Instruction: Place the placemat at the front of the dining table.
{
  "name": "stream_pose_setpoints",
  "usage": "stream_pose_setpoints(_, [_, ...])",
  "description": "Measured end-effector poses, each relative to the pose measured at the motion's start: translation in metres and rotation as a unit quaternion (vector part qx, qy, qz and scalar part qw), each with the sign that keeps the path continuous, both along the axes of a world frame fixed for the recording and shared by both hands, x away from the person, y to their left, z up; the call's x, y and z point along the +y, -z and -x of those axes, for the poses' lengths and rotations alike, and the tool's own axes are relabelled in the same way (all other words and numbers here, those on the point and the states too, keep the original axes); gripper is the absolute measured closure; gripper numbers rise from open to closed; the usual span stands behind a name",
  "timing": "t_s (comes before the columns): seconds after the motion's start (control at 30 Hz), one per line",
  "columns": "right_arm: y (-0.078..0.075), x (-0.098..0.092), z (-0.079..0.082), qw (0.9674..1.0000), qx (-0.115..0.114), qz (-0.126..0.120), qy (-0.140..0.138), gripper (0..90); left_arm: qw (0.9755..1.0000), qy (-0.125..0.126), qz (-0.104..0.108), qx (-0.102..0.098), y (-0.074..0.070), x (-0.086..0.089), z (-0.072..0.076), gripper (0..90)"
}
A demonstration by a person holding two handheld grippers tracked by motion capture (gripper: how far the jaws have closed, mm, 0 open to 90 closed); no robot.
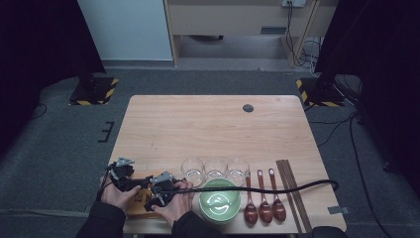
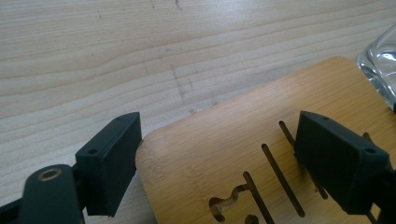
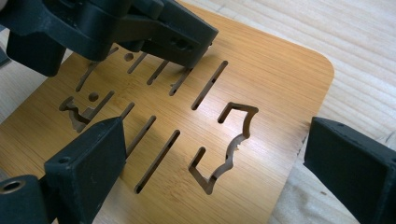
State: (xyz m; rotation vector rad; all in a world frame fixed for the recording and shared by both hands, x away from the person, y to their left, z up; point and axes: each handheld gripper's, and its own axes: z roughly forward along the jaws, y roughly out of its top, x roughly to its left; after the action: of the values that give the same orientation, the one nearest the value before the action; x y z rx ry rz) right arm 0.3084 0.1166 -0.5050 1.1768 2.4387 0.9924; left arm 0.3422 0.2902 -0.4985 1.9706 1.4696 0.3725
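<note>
Both grippers are hovering over a slotted bamboo board (image 3: pixel 261 84).
The left gripper (image 2: pixel 219 158) and right gripper (image 3: pixel 210 168) are keeping their jaws spread, straddling the board's edges without pinching it.

Both grippers, left (image 1: pixel 130 174) & right (image 1: pixel 157 192), sit over wooden board (image 1: pixel 136 204) at table (image 1: pixel 213 124) front edge; 3 glasses (image 1: pixel 216 168), green bowl (image 1: pixel 219 202), 3 spoons (image 1: pixel 264 206) to the right.

I see a honey-brown slotted bamboo board (image 3: pixel 261 79) on the pale wood-grain counter (image 1: pixel 208 124), black grippers over it, a glossy green ceramic bowl (image 1: pixel 219 204), three reddish-brown wooden spoons (image 1: pixel 264 208).
</note>
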Motion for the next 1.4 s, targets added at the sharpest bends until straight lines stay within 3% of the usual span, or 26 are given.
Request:
stream_pose_setpoints(0.8, [-0.024, -0.005, -0.008, 0.9995, -0.026, -0.007, -0.015, 6.0, 0.999, -0.014, 0.018, -0.038, -0.021, 0.0, -0.001, 15.4])
stream_pose_setpoints(1.4, [-0.052, -0.014, -0.018, 0.9986, -0.049, -0.013, -0.012, 6.0, 0.9968, -0.011, 0.022, -0.076, -0.049, -0.008, -0.009, 15.4])
